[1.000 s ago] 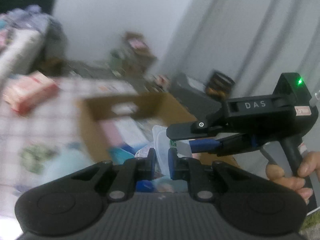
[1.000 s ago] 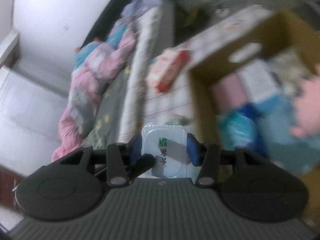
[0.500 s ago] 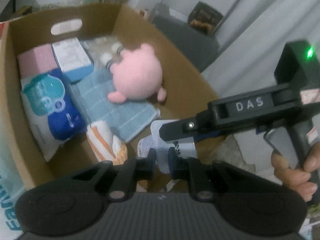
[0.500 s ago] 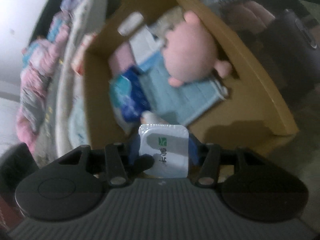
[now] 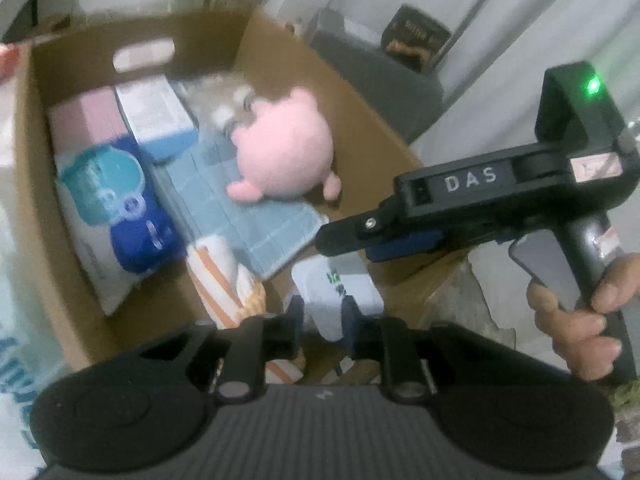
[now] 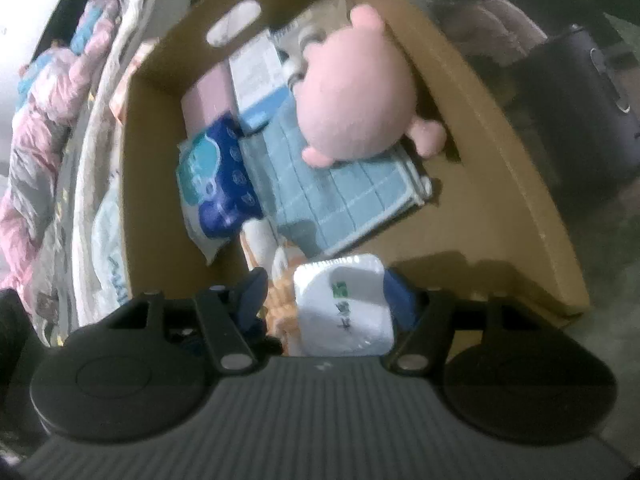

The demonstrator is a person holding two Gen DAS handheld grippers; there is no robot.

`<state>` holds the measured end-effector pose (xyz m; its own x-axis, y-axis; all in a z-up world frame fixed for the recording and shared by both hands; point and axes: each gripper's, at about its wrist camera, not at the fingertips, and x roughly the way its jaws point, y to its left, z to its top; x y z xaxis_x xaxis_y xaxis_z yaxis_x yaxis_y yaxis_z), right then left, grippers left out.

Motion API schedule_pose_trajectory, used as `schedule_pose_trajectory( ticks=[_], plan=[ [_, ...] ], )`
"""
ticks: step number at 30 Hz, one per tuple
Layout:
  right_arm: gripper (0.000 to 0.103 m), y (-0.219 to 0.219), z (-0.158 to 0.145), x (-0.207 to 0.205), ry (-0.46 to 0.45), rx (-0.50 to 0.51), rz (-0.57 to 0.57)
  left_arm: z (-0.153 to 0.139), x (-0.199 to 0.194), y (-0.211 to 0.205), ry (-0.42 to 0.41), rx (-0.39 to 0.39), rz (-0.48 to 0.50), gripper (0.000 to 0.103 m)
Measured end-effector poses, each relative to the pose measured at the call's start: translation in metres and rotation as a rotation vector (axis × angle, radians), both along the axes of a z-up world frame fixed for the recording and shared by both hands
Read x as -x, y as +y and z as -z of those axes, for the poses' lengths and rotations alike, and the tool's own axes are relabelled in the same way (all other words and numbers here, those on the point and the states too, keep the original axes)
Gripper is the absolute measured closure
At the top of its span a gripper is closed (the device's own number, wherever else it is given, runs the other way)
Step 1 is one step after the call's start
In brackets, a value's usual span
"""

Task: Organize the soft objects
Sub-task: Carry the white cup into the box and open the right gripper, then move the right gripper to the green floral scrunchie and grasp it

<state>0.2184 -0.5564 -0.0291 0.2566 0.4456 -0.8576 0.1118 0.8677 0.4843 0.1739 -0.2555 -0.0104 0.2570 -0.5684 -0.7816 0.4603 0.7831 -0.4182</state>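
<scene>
Tissue pack (image 6: 344,304) over the cardboard box's (image 6: 500,200) near end.
Both tools (image 5: 322,314) (image 6: 326,300) opening; pack between them, grip unclear.

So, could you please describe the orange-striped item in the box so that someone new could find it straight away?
Start at the open cardboard box and go to its near end, in front of the blue-and-white tissue pack. There lies a rolled white cloth, beside the light blue towel. It alone has orange stripes; the pink plush toy sits further back.
</scene>
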Motion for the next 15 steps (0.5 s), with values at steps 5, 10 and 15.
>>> schedule_pose_trajectory(
  ticks=[5,10,15],
  plan=[
    [0.036,0.003,-0.036,0.004,-0.134,-0.029,0.022,-0.032,0.014,0.032,-0.161,0.025,-0.044,0.063],
    [0.034,0.034,-0.075,-0.008,-0.257,-0.075,-0.03,-0.063,0.031,0.087,-0.369,0.02,-0.161,0.047],
    [0.03,0.107,-0.101,-0.038,-0.334,-0.117,-0.173,-0.071,0.031,0.156,-0.493,-0.052,-0.343,0.04]
  ],
)
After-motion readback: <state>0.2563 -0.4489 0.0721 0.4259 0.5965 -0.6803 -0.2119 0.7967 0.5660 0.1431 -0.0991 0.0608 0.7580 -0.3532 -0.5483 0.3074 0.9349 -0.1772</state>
